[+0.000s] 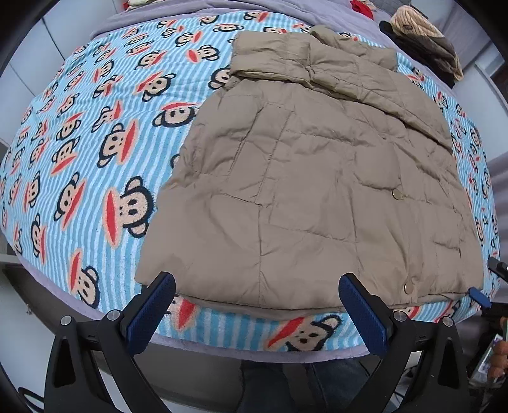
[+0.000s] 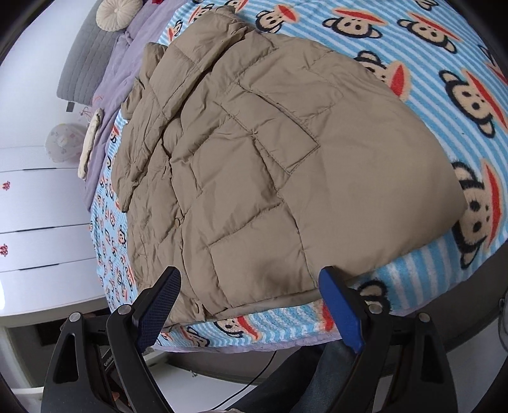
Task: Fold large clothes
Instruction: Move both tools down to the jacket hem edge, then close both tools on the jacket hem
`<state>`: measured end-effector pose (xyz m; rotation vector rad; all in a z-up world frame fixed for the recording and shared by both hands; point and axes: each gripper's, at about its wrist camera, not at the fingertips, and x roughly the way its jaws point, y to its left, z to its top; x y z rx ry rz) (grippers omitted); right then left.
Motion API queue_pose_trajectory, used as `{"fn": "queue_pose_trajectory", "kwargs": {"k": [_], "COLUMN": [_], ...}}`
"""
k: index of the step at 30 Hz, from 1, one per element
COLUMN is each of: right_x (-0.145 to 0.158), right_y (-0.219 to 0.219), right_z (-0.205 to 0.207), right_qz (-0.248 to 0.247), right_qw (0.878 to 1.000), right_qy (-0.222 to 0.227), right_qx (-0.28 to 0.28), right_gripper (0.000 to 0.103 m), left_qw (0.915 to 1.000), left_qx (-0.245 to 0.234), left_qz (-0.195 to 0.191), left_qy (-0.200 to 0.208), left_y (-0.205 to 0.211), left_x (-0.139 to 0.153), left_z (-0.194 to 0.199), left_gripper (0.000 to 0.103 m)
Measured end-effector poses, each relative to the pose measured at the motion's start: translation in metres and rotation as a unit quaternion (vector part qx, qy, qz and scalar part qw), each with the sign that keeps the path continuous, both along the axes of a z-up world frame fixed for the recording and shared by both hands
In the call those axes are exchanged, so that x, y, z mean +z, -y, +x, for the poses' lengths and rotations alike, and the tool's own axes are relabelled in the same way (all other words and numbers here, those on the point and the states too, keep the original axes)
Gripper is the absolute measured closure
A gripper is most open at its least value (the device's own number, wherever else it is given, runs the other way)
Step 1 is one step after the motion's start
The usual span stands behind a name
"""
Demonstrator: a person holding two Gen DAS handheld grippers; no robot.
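Observation:
A tan quilted puffer jacket (image 1: pixel 311 178) lies flat on a bed covered by a blue-striped monkey-print blanket (image 1: pixel 95 143). Its hem is at the near edge, its collar and a folded sleeve at the far end. It also shows in the right wrist view (image 2: pixel 270 165). My left gripper (image 1: pixel 257 286) is open and empty, just in front of the jacket's near hem. My right gripper (image 2: pixel 250 279) is open and empty, its fingers on either side of the hem's near corner, not closed on it. The right gripper's blue tip (image 1: pixel 479 297) shows at the jacket's right hem corner in the left wrist view.
A pile of folded clothes (image 1: pixel 425 41) sits at the bed's far right. A grey pillow (image 2: pixel 82 73), a round cushion (image 2: pixel 119 12) and a lilac sheet (image 2: pixel 117 63) lie at the head. A white drawer unit (image 2: pixel 41 222) stands beside the bed. My legs (image 1: pixel 301 381) are below.

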<state>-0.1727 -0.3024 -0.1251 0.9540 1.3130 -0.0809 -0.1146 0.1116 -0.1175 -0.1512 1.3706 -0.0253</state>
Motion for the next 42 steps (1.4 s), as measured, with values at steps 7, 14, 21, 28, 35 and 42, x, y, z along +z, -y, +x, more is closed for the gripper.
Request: {"fn": "queue_pose_trajectory", "kwargs": {"k": [7,14,21,28,35,42], "right_x": [-0.014,-0.041,-0.053,-0.064,-0.059,-0.012], "right_y": [0.026,0.041,0.045,0.044,0.054,0.059], "right_z": [-0.033,-0.050,-0.046,-0.037,-0.032,0.019], "right_qz": [0.028,0.086,0.133,0.142,0.177,0.145], "right_qw": [0.998,0.987,0.973,0.971,0.963,0.979], "right_qy": [-0.015,-0.025,0.028,0.023,0.049,0.090], "right_qx": [-0.063,-0.132,-0.188,-0.192,-0.197,-0.110], "right_gripper": [0.012,0.012,0.012,0.013,0.094,0.095], "left_qw": [0.9953,0.9802,0.9694,0.9802,0.9726,0.9710], "left_qx": [0.024,0.036,0.056,0.051,0.064,0.068], "left_qz": [-0.087,-0.178,-0.230,-0.183,-0.219,-0.226], "left_qy": [-0.034,-0.079,-0.064,-0.057,-0.045,0.034], "left_y": [-0.033,-0.035,-0.022,-0.008,-0.025,-0.028], "left_x": [-0.028,-0.061,-0.069,-0.068,-0.054,0.014], "left_z": [-0.014,-0.019,0.007,0.020,0.025,0.059], "left_gripper": [0.000,0.000,0.000,0.017,0.088,0.088]}}
